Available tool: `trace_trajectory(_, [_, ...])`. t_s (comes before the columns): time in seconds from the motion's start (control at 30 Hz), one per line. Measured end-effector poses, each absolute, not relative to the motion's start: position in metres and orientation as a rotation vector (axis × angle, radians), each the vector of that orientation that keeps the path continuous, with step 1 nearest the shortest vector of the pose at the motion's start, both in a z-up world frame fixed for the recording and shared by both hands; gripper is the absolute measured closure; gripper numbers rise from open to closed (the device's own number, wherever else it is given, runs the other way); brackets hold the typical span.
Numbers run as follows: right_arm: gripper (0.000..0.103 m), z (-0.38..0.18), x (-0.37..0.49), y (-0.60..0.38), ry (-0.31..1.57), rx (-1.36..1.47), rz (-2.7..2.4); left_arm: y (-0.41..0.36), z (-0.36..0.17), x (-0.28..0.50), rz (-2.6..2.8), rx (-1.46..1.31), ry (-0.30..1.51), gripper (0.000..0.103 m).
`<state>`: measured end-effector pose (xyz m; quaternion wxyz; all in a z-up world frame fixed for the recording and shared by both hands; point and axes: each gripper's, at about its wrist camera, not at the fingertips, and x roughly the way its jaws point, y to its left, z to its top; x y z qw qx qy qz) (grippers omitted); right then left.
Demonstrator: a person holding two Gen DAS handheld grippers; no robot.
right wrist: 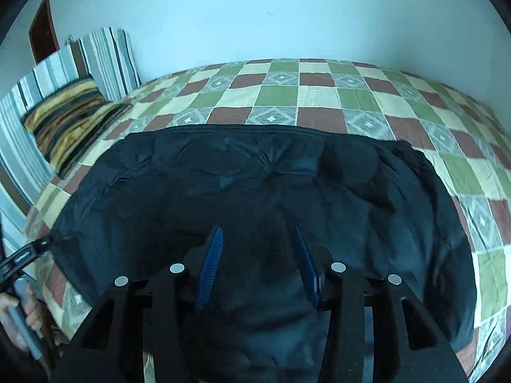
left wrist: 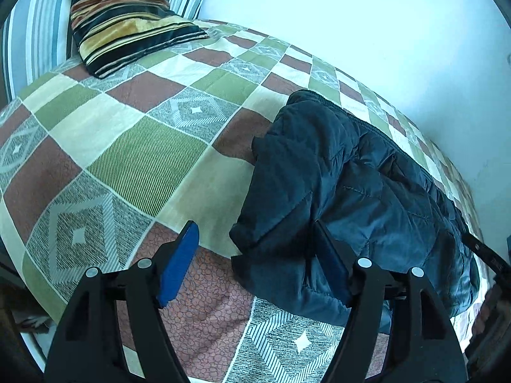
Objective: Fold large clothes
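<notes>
A dark navy quilted jacket [left wrist: 345,185] lies folded on the checkered bed cover [left wrist: 134,146]. My left gripper [left wrist: 255,233] is open, its jaws set wide, hovering at the jacket's left end; its right finger is over the fabric, its left over the cover. In the right wrist view the jacket [right wrist: 255,175] spreads wide across the bed. My right gripper [right wrist: 258,233] is open above the jacket's near middle, holding nothing. The left gripper [right wrist: 22,255] shows at the jacket's left edge there.
A striped brown and gold cushion [left wrist: 124,22] lies at the head of the bed, against grey striped pillows [right wrist: 105,57]. A pale wall [left wrist: 383,25] runs along the far side of the bed. A dark door [right wrist: 43,32] stands in the corner.
</notes>
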<state>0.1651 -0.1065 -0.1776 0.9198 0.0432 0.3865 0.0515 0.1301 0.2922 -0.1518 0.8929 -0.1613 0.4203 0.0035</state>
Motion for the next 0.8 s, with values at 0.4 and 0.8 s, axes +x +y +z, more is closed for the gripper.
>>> trace_trajectory(0.4, [0.057,-0.222,0.194,-0.072,0.890,0.020,-0.018,0.306,-0.140,0.152,-0.020,-0.323,0.859,0.030])
trace_trajectory(0.8, [0.057,-0.235,0.187,-0.064,0.849,-0.009,-0.051,0.294,-0.148,0.185,-0.131,-0.329,0.907,0.029])
